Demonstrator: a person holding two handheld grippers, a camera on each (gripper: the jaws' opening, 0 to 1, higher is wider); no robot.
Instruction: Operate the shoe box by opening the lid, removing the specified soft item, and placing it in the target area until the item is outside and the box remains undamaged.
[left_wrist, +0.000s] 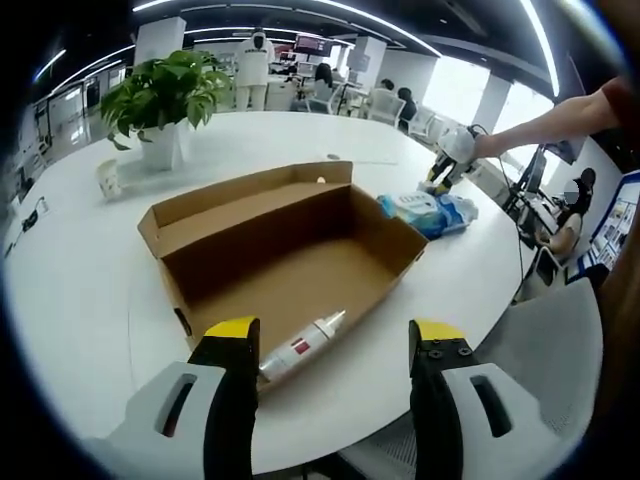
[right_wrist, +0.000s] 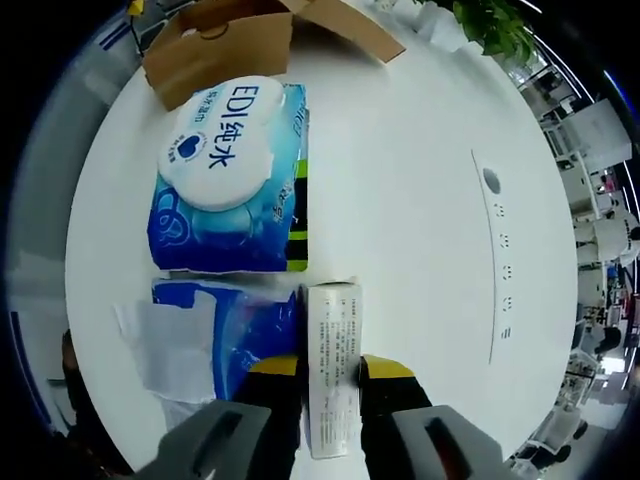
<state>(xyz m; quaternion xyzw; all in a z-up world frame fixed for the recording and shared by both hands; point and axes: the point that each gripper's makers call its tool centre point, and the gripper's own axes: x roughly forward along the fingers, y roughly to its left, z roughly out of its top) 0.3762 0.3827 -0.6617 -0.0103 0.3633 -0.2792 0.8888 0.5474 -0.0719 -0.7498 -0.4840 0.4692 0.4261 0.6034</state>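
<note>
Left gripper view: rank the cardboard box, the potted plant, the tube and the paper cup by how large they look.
1. Cardboard box, clearly largest.
2. Potted plant, though it stands farther from the camera.
3. Tube, partly behind the left claw.
4. Paper cup; farther off, so the last two are unsure.

Left gripper (left_wrist: 335, 350) just hangs there with its yellow-tipped jaws spread wide, while the right gripper (right_wrist: 330, 372), way out on a stretched bare arm (left_wrist: 545, 122), has its jaws clamped on a small white carton (right_wrist: 332, 365).
</note>
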